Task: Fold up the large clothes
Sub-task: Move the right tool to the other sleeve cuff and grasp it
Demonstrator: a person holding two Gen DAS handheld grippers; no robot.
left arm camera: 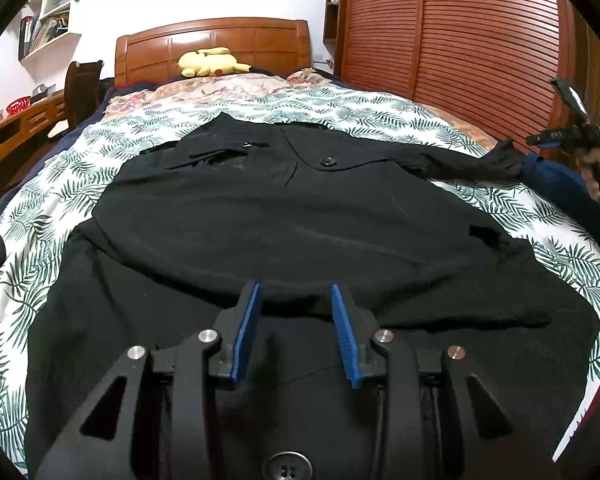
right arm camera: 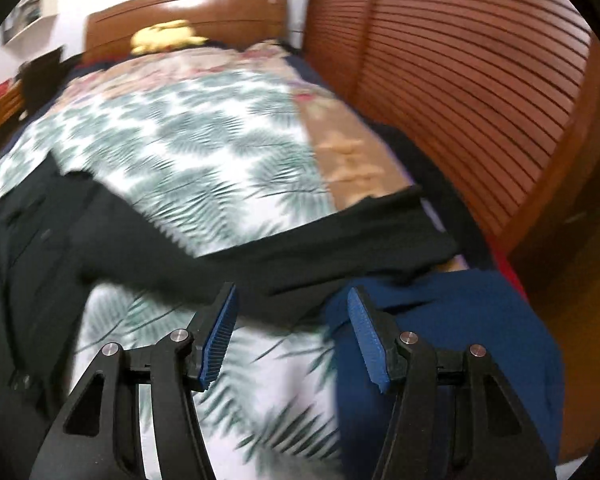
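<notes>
Black coat [left arm camera: 300, 216] lies flat on leaf-print bedspread [left arm camera: 40, 200]. Left gripper [left arm camera: 296, 300] and right gripper [right arm camera: 292, 300] hover agape, empty; sleeve [right arm camera: 340, 240] reaches the bed's right edge.

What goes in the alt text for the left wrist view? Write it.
A black coat lies spread on a leaf-print bedspread, the open left gripper hovering over its near part. A yellow plush toy sits by the wooden headboard.

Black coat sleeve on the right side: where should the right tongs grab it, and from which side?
Take the sleeve at its cuff end, the free end lying flat near the bed's right edge. Come in low from the near side, along the right tongs' current heading; their jaws are open and empty. The cuff is a thin loose edge, so one pad can likely slide under.
</notes>
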